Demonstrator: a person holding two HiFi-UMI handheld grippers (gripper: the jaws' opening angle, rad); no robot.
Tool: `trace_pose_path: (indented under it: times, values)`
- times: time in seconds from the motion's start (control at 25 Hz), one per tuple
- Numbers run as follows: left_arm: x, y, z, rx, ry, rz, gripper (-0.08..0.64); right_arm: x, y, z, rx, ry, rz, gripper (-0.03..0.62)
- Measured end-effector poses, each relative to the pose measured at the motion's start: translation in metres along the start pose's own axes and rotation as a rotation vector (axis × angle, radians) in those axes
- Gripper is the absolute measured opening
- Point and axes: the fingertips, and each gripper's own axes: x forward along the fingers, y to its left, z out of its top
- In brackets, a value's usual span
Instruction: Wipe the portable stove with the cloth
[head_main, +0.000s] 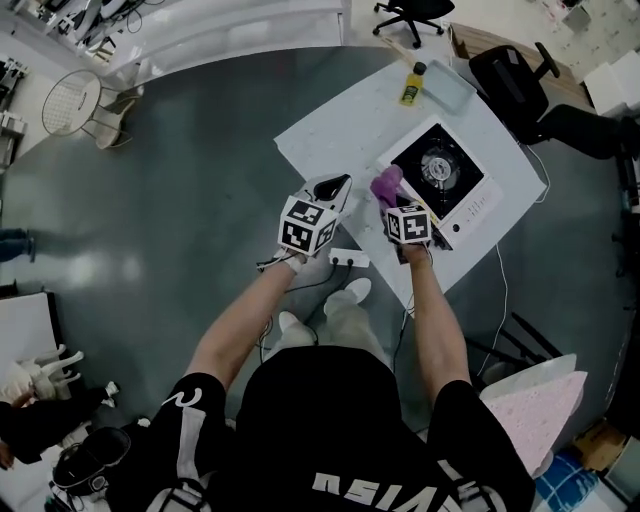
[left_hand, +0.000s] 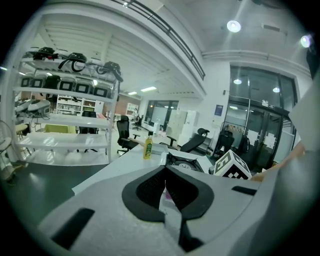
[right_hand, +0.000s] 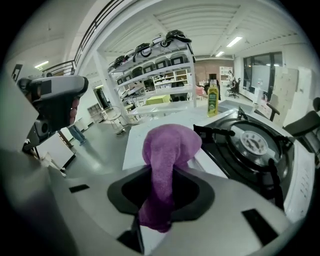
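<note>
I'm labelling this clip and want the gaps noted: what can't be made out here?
Near edge of the portable stove: head view, hidden by the purple cloth and the right gripper.
Stove's right side: right gripper view, cut off by the lens edge.
Label on the yellow bottle: too small to read in every view.

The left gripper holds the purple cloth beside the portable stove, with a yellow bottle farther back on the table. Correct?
No: the right gripper holds the purple cloth, as the right gripper view shows. The stove and bottle are as stated.
</note>
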Motion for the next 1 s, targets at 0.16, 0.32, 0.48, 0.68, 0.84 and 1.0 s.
trace_pose_path:
  times: [0.16, 0.32, 0.48, 0.68, 0.84, 1.0]
  values:
    - [-0.005, 0.018, 0.002, -0.018, -0.003, 0.039, 0.006, 0.015, 0.006, 0.017, -0.023, 0.003, 0.025, 0.104]
    - [-0.006, 0.028, 0.002, -0.029, -0.003, 0.068, 0.006, 0.025, 0.010, 0.025, -0.039, 0.006, 0.048, 0.104]
    - [-0.004, 0.031, 0.003, -0.036, -0.001, 0.080, 0.006, 0.025, 0.010, 0.028, -0.039, 0.006, 0.056, 0.104]
    - [0.001, 0.027, 0.007, -0.030, 0.000, 0.074, 0.006, 0.019, 0.012, 0.033, -0.048, -0.008, 0.063, 0.104]
    - [0.005, 0.019, 0.014, -0.022, -0.003, 0.064, 0.006, 0.005, 0.013, 0.041, -0.048, -0.041, 0.067, 0.104]
    - [0.008, 0.011, 0.024, -0.018, -0.021, 0.055, 0.006, -0.013, 0.012, 0.049, -0.053, -0.078, 0.063, 0.104]
